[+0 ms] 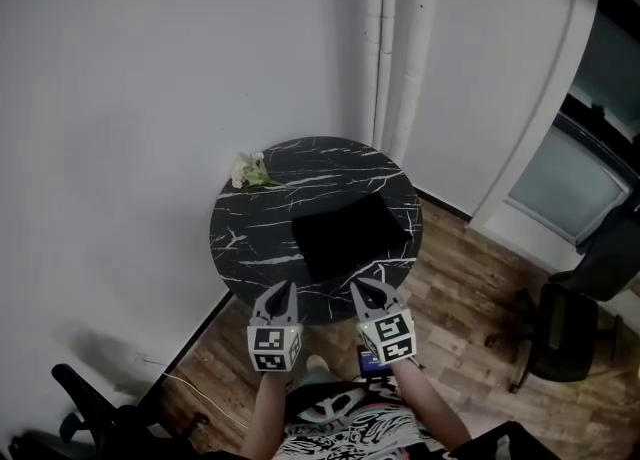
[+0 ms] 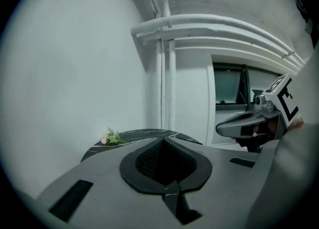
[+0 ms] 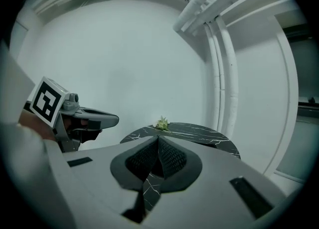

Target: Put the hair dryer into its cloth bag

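One round black marble table (image 1: 240,238). On it, one black cloth bag (image 1: 348,236) and one flower sprig (image 1: 250,170), far left. Two grippers near: left gripper (image 1: 279,293), right gripper (image 1: 368,290). One black chair (image 1: 575,328), right.

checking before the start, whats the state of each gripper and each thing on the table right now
left gripper: shut, nothing between its jaws, touching nothing
right gripper: shut, nothing between its jaws, touching nothing
black cloth bag: lying flat on the round marble table, not held
flower sprig: lying at the table's far left edge
hair dryer: not in view
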Motion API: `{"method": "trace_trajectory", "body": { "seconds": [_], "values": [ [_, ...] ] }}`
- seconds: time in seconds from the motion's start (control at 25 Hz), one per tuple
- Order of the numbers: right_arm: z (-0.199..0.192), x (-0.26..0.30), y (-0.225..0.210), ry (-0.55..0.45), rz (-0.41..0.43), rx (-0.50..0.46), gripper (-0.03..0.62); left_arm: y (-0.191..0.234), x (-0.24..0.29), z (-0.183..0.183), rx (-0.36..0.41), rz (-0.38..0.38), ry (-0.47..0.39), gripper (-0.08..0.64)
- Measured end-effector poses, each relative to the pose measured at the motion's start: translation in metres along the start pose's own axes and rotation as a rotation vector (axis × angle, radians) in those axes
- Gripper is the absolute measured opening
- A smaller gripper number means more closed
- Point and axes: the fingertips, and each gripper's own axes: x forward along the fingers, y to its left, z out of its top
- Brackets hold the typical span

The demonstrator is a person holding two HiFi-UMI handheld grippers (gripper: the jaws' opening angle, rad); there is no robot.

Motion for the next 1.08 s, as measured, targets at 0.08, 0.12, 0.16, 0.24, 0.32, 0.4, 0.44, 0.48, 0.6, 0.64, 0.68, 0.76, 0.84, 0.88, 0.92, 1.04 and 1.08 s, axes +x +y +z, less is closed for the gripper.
{"method": "trace_trajectory", "body": {
  "seconds": [0.08,0.12,0.16,0.24,0.32,0.4,0.44,0.48,0.6,0.64,0.68,0.76,0.84,0.88,0.92,1.04,1.08],
  "values": [
    [0.004,-0.005,-0.004,-0.005,-0.015,-0.007,0.02,-0.002,-0.001,0.002,0.006,-0.002,-0.002,0.014],
    [0.006,-0.007,-0.006,-0.006,-0.022,-0.012,0.018,-0.004,-0.003,0.003,0.012,-0.002,-0.002,0.014],
    [0.007,-0.01,-0.008,-0.009,-0.028,-0.015,0.018,-0.006,-0.004,0.003,0.017,-0.003,-0.001,0.014],
    [0.009,-0.015,-0.009,-0.017,-0.038,-0.015,0.019,-0.011,-0.006,0.003,0.03,-0.008,-0.004,0.014],
    [0.01,-0.016,-0.01,-0.02,-0.042,-0.02,0.018,-0.015,-0.006,0.001,0.05,-0.016,-0.002,0.014],
    [0.01,-0.017,-0.009,-0.018,-0.043,-0.026,0.018,-0.017,-0.007,-0.002,0.06,-0.019,0.002,0.014],
    [0.009,-0.018,-0.008,-0.018,-0.044,-0.027,0.018,-0.017,-0.008,-0.003,0.057,-0.019,0.001,0.014],
    [0.009,-0.019,-0.008,-0.018,-0.045,-0.028,0.018,-0.017,-0.008,-0.003,0.053,-0.019,-0.002,0.014],
    [0.009,-0.02,-0.008,-0.016,-0.049,-0.034,0.018,-0.015,-0.01,-0.001,0.048,-0.015,-0.013,0.014],
    [0.009,-0.02,-0.008,-0.016,-0.049,-0.035,0.018,-0.013,-0.012,0.0,0.044,-0.011,-0.014,0.014],
    [0.01,-0.021,-0.008,-0.016,-0.048,-0.036,0.018,-0.012,-0.012,0.0,0.04,-0.007,-0.015,0.014],
    [0.009,-0.02,-0.008,-0.015,-0.047,-0.035,0.018,-0.011,-0.013,-0.001,0.038,-0.005,-0.013,0.014],
    [0.009,-0.019,-0.007,-0.011,-0.045,-0.035,0.018,-0.01,-0.013,-0.003,0.038,-0.008,-0.009,0.014],
    [0.009,-0.018,-0.006,-0.013,-0.041,-0.035,0.02,-0.008,-0.013,-0.004,0.037,-0.008,-0.009,0.014],
    [0.011,-0.017,-0.005,-0.017,-0.038,-0.036,0.018,-0.006,-0.012,-0.003,0.036,-0.007,-0.009,0.014],
    [0.02,-0.01,-0.008,-0.036,-0.036,-0.043,0.018,-0.001,-0.005,0.004,0.042,-0.005,-0.018,0.014],
    [0.022,-0.008,-0.009,-0.043,-0.037,-0.046,0.018,0.001,-0.003,0.006,0.046,-0.005,-0.021,0.014]
  ]
}}
